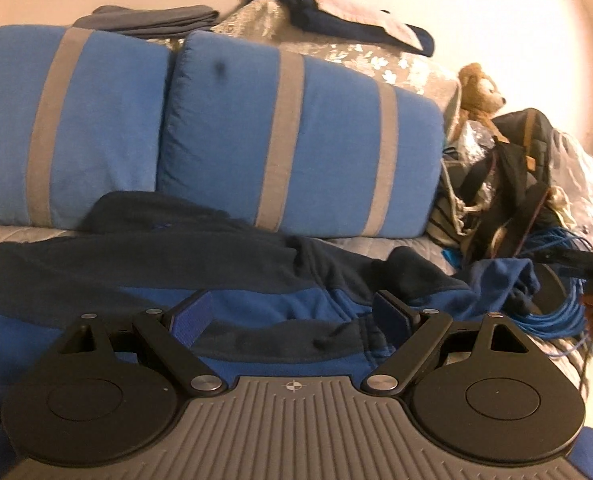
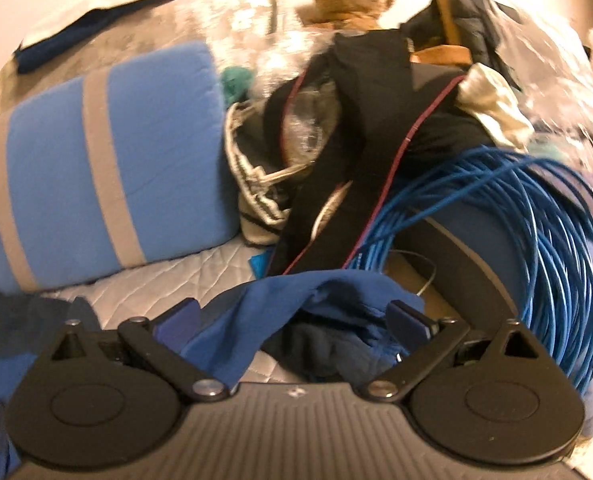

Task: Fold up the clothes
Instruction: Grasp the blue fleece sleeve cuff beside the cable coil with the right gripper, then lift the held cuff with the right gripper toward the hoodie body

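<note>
Seen from the left wrist, two blue cushions with grey stripes lean along the back of a quilted grey bed cover, with folded grey clothes stacked on top behind them. In front of the cushions a navy and blue garment lies crumpled across the cover, stretching from the far left edge toward the right. The left gripper hangs low over this garment with its jaws spread wide, cloth showing in the gap between them but nothing clamped. Further right sit a brown teddy bear, a heap of dark bags and straps, and a coil of blue cable. In the right wrist view one striped cushion fills the left side, the pile of bags rises in the middle, and the cable loops fill the right. The right gripper also has its jaws wide apart, straddling a bunched blue end of the garment, which rises between the fingers; neither pad appears to press on it, so it is not held.
</note>
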Available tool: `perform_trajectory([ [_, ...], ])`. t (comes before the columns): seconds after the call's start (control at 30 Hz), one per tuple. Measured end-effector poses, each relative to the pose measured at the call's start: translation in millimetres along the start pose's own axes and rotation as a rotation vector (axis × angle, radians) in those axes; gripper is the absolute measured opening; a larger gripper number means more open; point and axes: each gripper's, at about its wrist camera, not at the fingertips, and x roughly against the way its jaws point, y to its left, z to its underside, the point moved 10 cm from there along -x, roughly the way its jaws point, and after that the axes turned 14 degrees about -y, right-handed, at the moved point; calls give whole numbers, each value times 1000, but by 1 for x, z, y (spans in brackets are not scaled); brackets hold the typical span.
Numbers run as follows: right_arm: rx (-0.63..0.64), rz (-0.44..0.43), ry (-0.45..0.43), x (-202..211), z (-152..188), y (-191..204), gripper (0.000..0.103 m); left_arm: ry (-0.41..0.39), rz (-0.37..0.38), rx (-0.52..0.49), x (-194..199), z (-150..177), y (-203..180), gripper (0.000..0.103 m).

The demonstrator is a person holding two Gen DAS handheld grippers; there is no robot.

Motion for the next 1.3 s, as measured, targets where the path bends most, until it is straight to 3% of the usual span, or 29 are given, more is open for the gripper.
perform_trajectory([
  [0.27,-180,33,-46,-14,7,-19,82,-15,81,7,4,-3,-14,88],
  [0.4,-272,25,-40,-30,11,-17,82,-7,95,42,3,-3,-12,88],
  [0.63,-396,83,-15,-63,29,-19,78,25,103,90,-1,2,-10,88],
  [0.73,-376,84,0,-75,35,-12,56,-44,79,25,7,-7,-14,88],
  [0.8,-369,69,5,-80,36,-7,27,-106,65,-41,14,-16,-19,88],
  [0.9,-353,63,2,-80,33,-5,12,-188,57,-148,25,-25,-31,88],
  [1.03,-301,65,-14,-71,23,-8,8,-175,34,-173,33,-30,-40,88],
  [1.13,-258,65,-37,-60,7,-12,8,-124,1,-138,41,-35,-38,88],
  [1.3,-205,70,-91,-45,-35,-18,8,-119,-10,-74,59,-61,-31,88],
])
